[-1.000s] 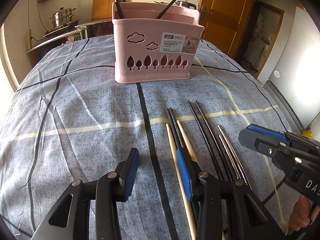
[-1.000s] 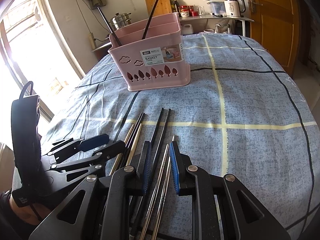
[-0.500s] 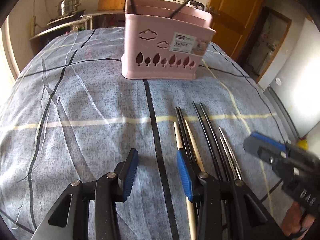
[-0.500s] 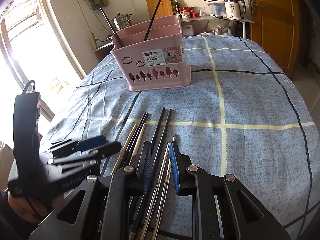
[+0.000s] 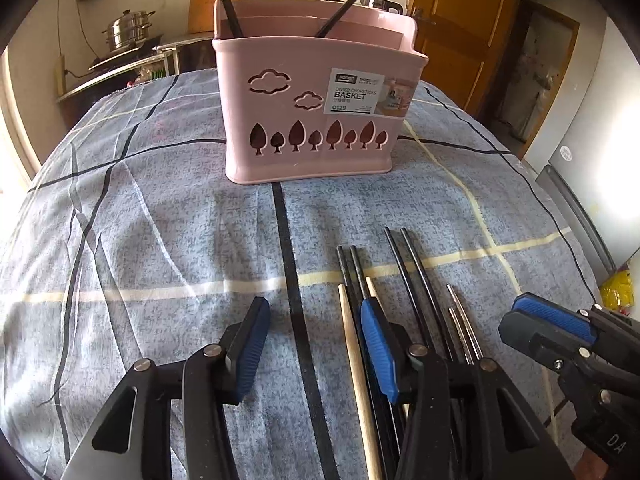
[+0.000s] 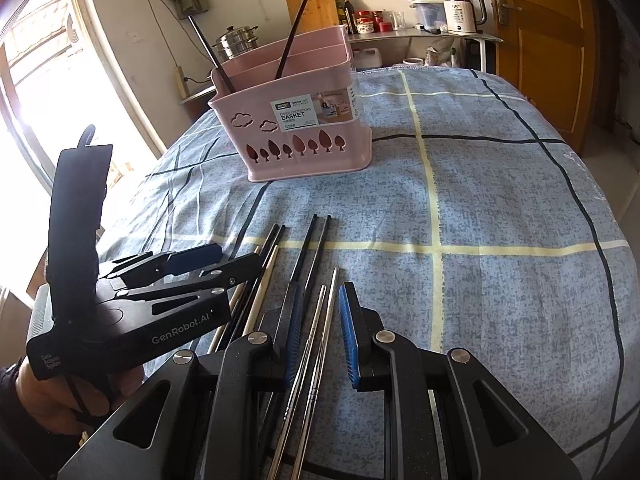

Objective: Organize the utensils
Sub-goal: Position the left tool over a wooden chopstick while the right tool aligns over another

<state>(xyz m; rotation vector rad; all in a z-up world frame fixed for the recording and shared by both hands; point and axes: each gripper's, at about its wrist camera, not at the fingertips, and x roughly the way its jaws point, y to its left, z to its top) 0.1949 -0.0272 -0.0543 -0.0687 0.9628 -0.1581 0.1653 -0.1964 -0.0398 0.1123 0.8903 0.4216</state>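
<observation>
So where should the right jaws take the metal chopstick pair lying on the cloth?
Across both thin shafts of the metal chopsticks near their thicker near end, coming from above: they lie flat and side by side, already between the right gripper's open jaws.

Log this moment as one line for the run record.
left gripper: open, just widened, empty | right gripper: open around steel chopsticks | pink basket: two black chopsticks inside

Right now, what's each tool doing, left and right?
Left tool: open, jaws just widened, nothing gripped; its right finger sits over the wooden chopsticks.
Right tool: open, straddling the metal chopsticks, pads not pressing.
</observation>
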